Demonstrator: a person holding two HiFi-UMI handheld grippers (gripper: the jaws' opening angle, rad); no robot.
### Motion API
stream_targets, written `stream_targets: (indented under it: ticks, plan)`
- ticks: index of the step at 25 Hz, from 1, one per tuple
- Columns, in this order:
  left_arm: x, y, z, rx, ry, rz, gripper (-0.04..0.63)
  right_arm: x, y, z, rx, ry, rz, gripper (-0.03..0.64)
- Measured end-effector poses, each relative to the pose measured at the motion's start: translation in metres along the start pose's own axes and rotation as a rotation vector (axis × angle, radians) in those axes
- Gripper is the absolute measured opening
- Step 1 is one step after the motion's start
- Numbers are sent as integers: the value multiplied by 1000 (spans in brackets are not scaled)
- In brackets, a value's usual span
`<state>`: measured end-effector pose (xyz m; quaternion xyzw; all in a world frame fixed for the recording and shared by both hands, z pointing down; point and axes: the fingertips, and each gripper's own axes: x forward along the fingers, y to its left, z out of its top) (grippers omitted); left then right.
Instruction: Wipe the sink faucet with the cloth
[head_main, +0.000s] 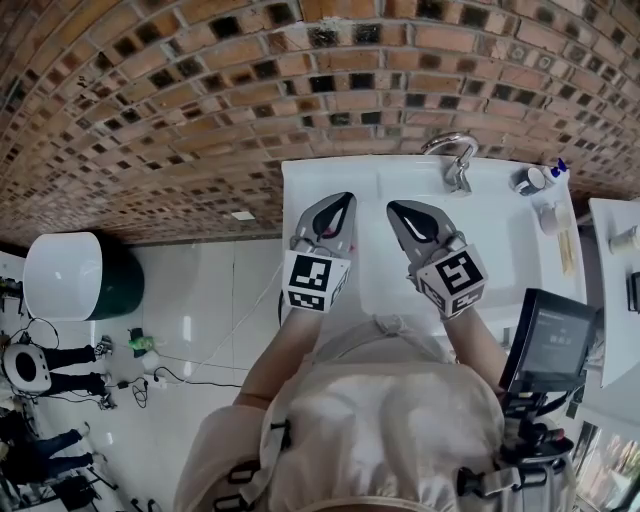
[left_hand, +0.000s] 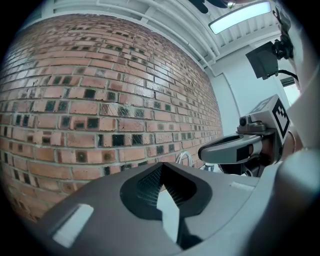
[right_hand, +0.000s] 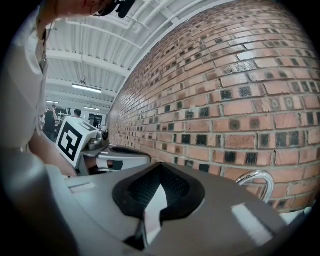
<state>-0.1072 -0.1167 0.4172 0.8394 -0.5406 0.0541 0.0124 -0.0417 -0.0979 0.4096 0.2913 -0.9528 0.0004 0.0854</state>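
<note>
Person stands at a white sink (head_main: 505, 250) set against a brick wall (head_main: 200, 90). The left gripper (head_main: 338, 203) and right gripper (head_main: 402, 210) are both held side by side over the basin, near each other but not touching, pointing toward the wall. Left gripper's fingers are pressed together at the tips with nothing between them; right gripper's fingers are the same, closed and empty. The faucet (head_main: 453, 158) is a curved chrome spout at the back edge of the sink, just in front of the bricks, ahead of and slightly right of the right gripper, well apart from both. Small bottles (head_main: 538, 179) sit at the sink's back right corner. White round bin (head_main: 62, 275) on the floor at left.
</note>
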Motion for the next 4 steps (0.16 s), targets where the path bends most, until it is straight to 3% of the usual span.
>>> stream_targets:
  ticks: [4]
  plan:
    - [-1, -1, 0, 3, -6, -6, 2, 1, 2, 1, -1, -5, 3, -8]
